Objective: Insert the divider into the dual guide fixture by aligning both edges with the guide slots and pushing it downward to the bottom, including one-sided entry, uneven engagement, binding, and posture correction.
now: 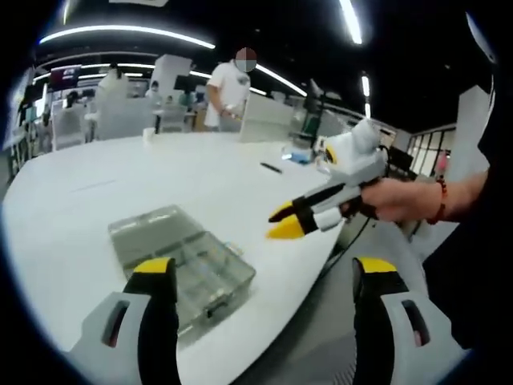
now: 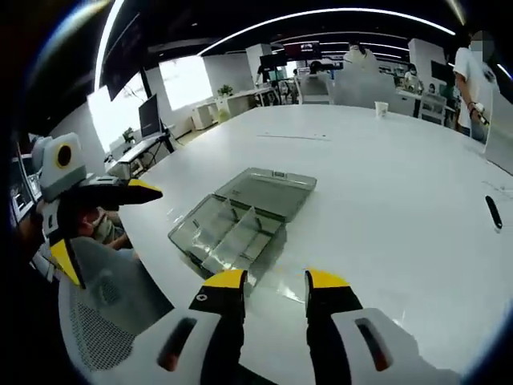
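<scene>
**Both grippers held clear of the clear compartment box on the white table**

*Left gripper view.* The left gripper (image 1: 264,277) rises from the bottom of the view with its two yellow-tipped jaws set wide apart and nothing between them. Beyond the left-hand jaw, near the table's near edge, lies the clear plastic box (image 1: 181,259), the dual guide fixture, with its lid (image 1: 148,226) folded open on the far side. The box rests flat on the white table (image 1: 120,180). To the right, a hand (image 1: 401,198) wearing a red bead bracelet (image 1: 439,201) holds the right gripper (image 1: 286,222) above the table's near-right edge; its yellow tips lie close together and hold nothing. A black pen (image 1: 271,168) lies farther back on the table, well apart from the box. A person in a white shirt (image 1: 228,95) stands beyond the far edge.

*Right gripper view.* The right gripper (image 2: 267,286) rises from the bottom, its jaws narrowly parted and empty, just short of the box (image 2: 240,223). Inside the near tray, thin clear partitions stand upright; the divider (image 2: 240,227) sits among them, though whether it is fully seated cannot be told. The open lid (image 2: 268,192) lies flat on the far side. At the far left the left gripper (image 2: 100,220) hangs off the table's edge, jaws spread wide. The black pen (image 2: 493,212) lies at the right, and a white cup (image 2: 381,109) stands far back.
</scene>
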Tool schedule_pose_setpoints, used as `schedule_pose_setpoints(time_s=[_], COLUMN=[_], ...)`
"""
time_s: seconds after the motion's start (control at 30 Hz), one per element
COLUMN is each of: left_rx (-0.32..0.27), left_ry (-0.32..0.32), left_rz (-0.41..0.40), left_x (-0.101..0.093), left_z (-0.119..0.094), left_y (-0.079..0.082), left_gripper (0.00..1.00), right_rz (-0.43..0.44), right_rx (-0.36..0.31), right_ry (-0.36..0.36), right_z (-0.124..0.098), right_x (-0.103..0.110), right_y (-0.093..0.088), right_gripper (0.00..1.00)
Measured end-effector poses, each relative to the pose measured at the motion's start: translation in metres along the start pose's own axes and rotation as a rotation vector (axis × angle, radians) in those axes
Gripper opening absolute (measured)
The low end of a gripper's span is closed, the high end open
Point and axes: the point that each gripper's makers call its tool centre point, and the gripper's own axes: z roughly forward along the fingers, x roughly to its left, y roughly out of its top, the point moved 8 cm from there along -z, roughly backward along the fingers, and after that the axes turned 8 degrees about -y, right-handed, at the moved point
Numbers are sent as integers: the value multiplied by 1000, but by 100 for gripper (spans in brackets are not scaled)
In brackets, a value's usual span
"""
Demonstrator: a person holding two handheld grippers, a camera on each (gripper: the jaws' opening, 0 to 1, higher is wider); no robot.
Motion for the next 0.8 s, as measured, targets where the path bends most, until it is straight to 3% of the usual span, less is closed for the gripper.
schedule_pose_setpoints(time_s=[0.33, 0.43, 0.8], left_rx=[-2, -4, 30], left_ry=[4, -1, -1], left_rz=[-7, 30, 10], left_x=[-4, -4, -4], left_z=[9, 13, 17], left_y=[0, 0, -5], left_gripper=[95, 96, 98], right_rz=[4, 4, 11], right_rx=[35, 48, 97], right_ry=[-42, -64, -116], right_z=[-3, -1, 5], right_x=[-25, -34, -61], right_y=[-15, -19, -33], right_gripper=[27, 28, 30])
